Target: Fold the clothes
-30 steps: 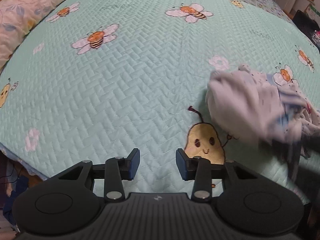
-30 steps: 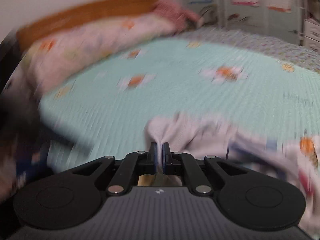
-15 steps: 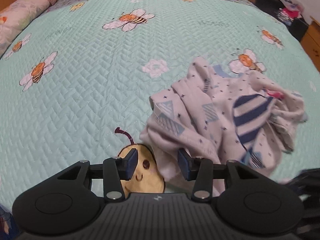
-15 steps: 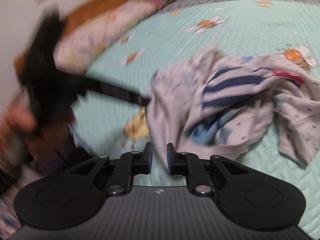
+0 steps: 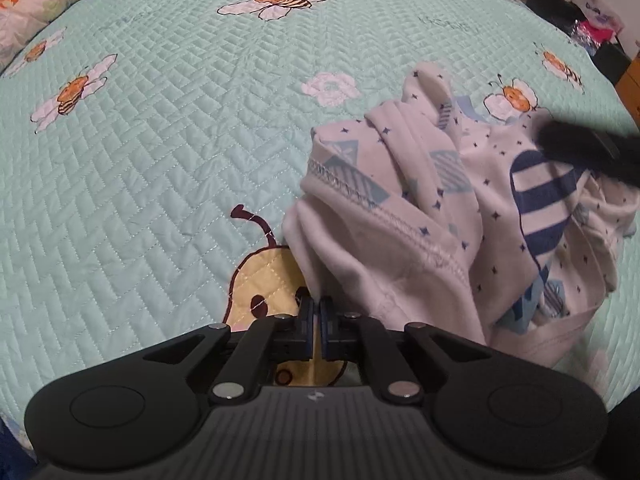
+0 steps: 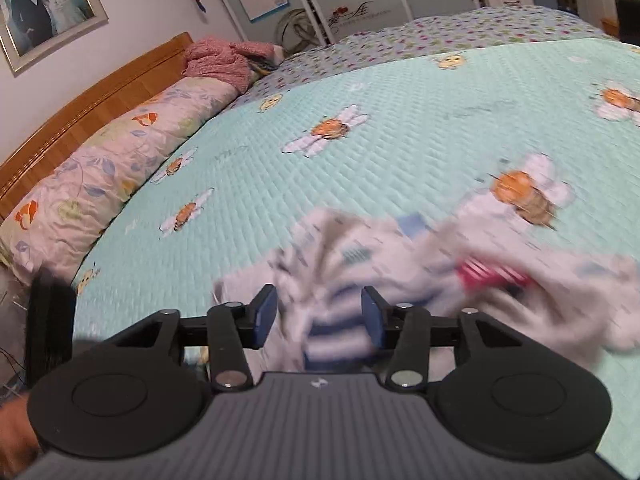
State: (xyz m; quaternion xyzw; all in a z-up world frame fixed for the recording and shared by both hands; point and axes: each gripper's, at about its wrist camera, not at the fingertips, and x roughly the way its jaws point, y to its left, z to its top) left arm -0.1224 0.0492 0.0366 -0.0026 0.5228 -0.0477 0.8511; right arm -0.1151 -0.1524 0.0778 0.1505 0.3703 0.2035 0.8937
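The crumpled white garment with navy stripes and small blue prints (image 5: 452, 216) lies bunched on the mint quilted bedspread (image 5: 168, 140). The left gripper (image 5: 316, 316), earlier open, now pinches its near edge; the right gripper (image 6: 318, 314), earlier clamped, has just opened, cloth loose between its jaws.

I am in a bedroom at home. Ahead of my tongs lies a big bed with a mint green quilt with bees (image 6: 400, 152), a brown wooden headboard (image 6: 92, 108) and a framed wedding photo (image 6: 44, 8).
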